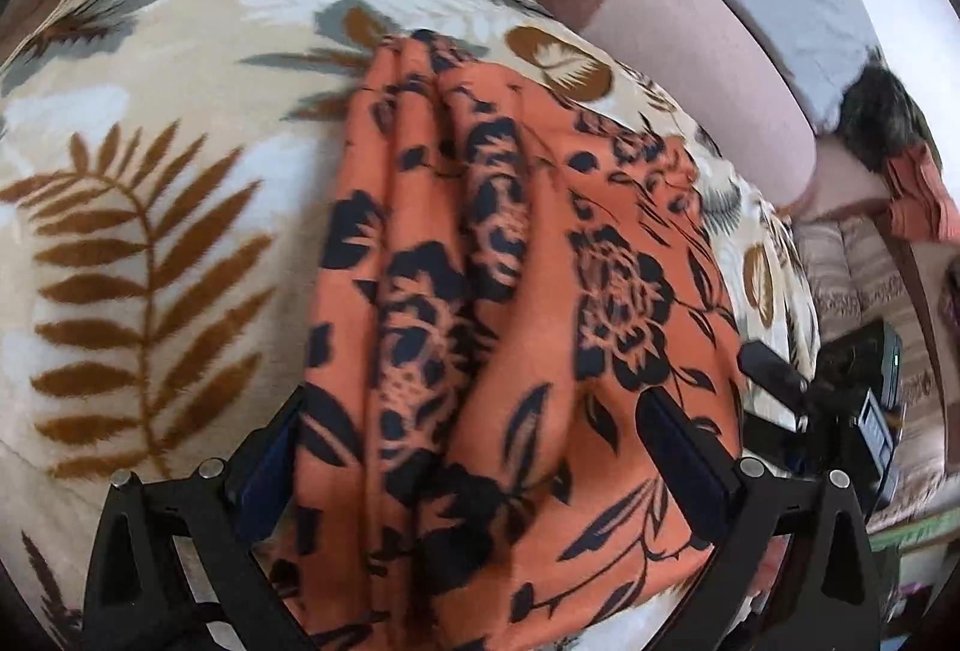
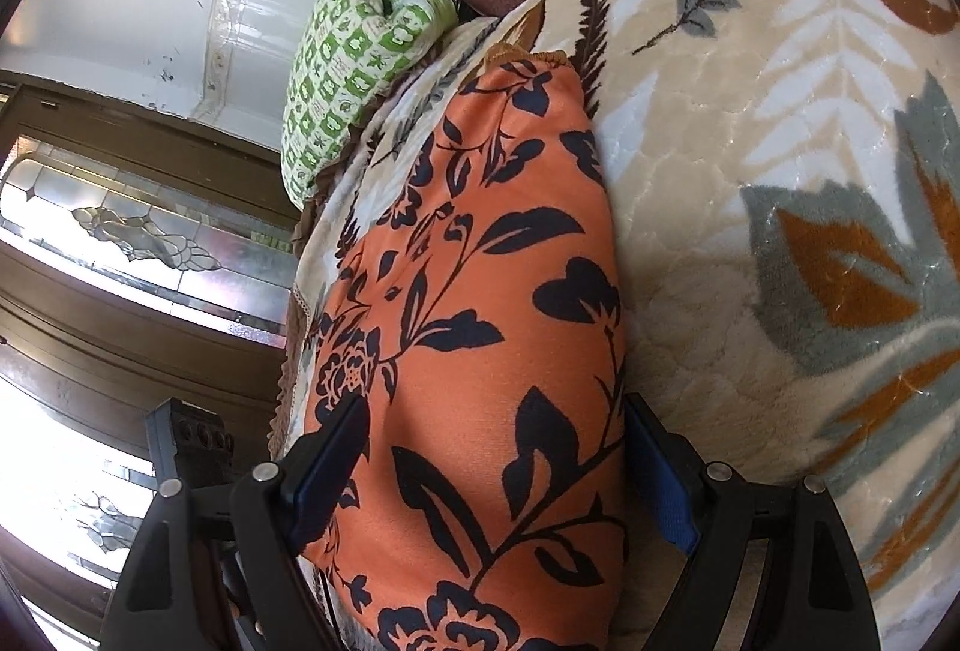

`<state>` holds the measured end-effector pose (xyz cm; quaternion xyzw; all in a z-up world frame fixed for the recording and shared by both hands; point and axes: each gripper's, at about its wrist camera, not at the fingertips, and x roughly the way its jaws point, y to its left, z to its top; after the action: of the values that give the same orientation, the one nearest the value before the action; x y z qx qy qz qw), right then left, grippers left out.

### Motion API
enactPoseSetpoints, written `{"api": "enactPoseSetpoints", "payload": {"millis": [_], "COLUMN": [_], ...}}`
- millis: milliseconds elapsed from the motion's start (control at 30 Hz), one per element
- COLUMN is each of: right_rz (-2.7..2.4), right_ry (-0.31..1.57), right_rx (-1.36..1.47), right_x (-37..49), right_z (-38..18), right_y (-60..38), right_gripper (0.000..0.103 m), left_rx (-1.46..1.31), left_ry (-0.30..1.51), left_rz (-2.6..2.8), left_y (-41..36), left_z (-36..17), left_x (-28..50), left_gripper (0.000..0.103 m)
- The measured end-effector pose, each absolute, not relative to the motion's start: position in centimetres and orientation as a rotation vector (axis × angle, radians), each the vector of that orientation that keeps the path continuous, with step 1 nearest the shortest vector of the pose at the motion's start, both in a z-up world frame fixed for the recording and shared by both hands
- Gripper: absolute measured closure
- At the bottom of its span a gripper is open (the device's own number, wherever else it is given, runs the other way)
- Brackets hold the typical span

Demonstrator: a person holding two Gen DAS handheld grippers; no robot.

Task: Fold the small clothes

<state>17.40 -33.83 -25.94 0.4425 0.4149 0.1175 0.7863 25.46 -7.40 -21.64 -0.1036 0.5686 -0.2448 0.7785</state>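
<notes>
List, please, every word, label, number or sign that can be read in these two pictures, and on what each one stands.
None can be read.
The green patterned quilt bears small square motifs, too small to tell whether any is a character.
The orange floral garment and the leaf-print blanket show only patterns.

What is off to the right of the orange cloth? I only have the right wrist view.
Observer: The other gripper, the right gripper, shows at the right edge of the orange floral garment, seen from the left wrist camera.
Operator: Does the cloth lie flat?
Observer: No, its left part is bunched into long ridges between the left gripper's fingers.
Operator: Anything beyond the leaf-print blanket?
Observer: A dark furry item sits past the pink mattress edge.
</notes>
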Motion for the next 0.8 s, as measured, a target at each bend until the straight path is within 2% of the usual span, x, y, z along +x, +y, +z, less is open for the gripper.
{"api": "enactPoseSetpoints", "payload": {"millis": [133, 200, 233, 267, 367, 433, 467, 500, 567, 700, 733, 800], "right_rz": [0.255, 0.257, 0.259, 0.264, 0.263, 0.256, 0.254, 0.258, 0.252, 0.246, 0.249, 0.256], "right_ry": [0.89, 0.885, 0.879, 0.868, 0.852, 0.854, 0.87, 0.884, 0.889, 0.884, 0.874, 0.857], "right_rx": [0.951, 0.947, 0.946, 0.945, 0.91, 0.884, 0.876, 0.88, 0.887, 0.881, 0.877, 0.876], "right_x": [17.4, 17.5, 17.4, 17.4, 17.4, 17.5, 17.7, 17.9, 18.0, 18.1, 18.1, 18.0], "right_z": [-25.9, -25.8, -25.7, -25.6, -25.2, -25.2, -25.5, -25.8, -26.1, -26.2, -26.2, -26.0], "right_y": [-33.8, -33.7, -33.7, -33.6, -33.3, -33.0, -32.7, -32.6, -32.5, -32.2, -32.1, -32.0], "right_gripper": [0.017, 0.017, 0.017, 0.017, 0.021, 0.022, 0.023, 0.023, 0.022, 0.021, 0.021, 0.023], "left_rx": [-0.204, -0.209, -0.201, -0.208, -0.22, -0.204, -0.206, -0.215, -0.25, -0.225, -0.215, -0.207], "left_ry": [1.217, 1.203, 1.197, 1.191, 1.174, 1.168, 1.174, 1.183, 1.213, 1.188, 1.178, 1.157], "left_rz": [-0.518, -0.508, -0.498, -0.504, -0.513, -0.519, -0.524, -0.527, -0.551, -0.55, -0.544, -0.536], "left_y": [-7.5, -7.4, -7.2, -7.1, -6.9, -6.9, -7.0, -7.0, -7.0, -7.6, -7.6, -7.8], "left_z": [-21.9, -21.8, -21.7, -21.7, -21.4, -21.3, -21.4, -21.6, -22.2, -22.2, -22.1, -21.8], "left_x": [25.5, 25.6, 25.6, 25.6, 25.3, 25.2, 25.3, 25.5, 26.0, 25.7, 25.6, 25.5], "left_gripper": [0.002, 0.02, 0.023, 0.032, 0.039, 0.038, 0.035, 0.025, 0.019, 0.021, 0.024, 0.037]}}
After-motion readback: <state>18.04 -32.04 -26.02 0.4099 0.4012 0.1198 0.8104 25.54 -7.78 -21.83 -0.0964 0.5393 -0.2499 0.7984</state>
